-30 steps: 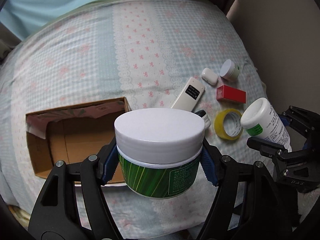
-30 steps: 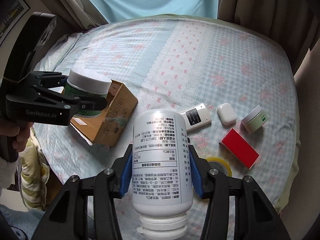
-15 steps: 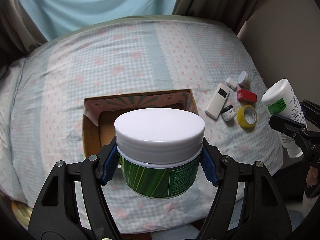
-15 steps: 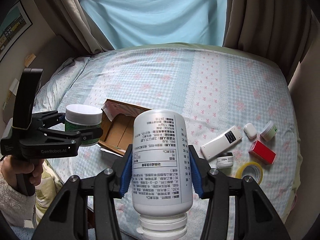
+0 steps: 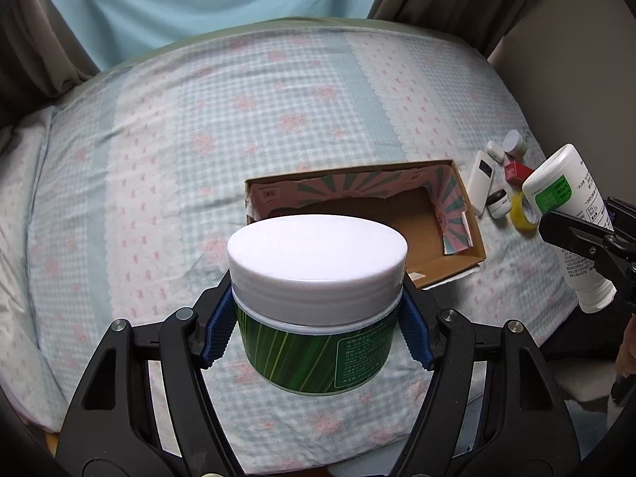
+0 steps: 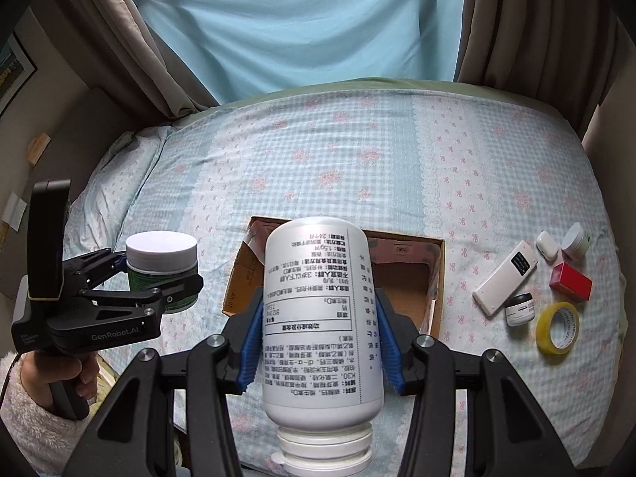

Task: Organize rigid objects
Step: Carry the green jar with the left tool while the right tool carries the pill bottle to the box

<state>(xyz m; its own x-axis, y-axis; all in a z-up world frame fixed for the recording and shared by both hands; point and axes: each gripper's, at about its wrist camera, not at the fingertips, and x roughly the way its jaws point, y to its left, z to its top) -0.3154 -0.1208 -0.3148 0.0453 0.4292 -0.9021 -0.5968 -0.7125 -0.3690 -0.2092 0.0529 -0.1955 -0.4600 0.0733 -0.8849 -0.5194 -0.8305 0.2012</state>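
My left gripper is shut on a green jar with a white lid, held in the air in front of the bed; it also shows in the right wrist view. My right gripper is shut on a white pill bottle, held upside down with its cap toward me; it shows at the right edge of the left wrist view. An open cardboard box lies on the bed beyond both, also seen in the right wrist view.
Right of the box lie a white remote, a small dark-lidded jar, a yellow tape roll, a red box, a white case and a small white jar. Curtains hang behind the checked bedspread.
Both grippers have pulled back and up from the bed with their loads still held. The box and small items now look smaller and farther away.
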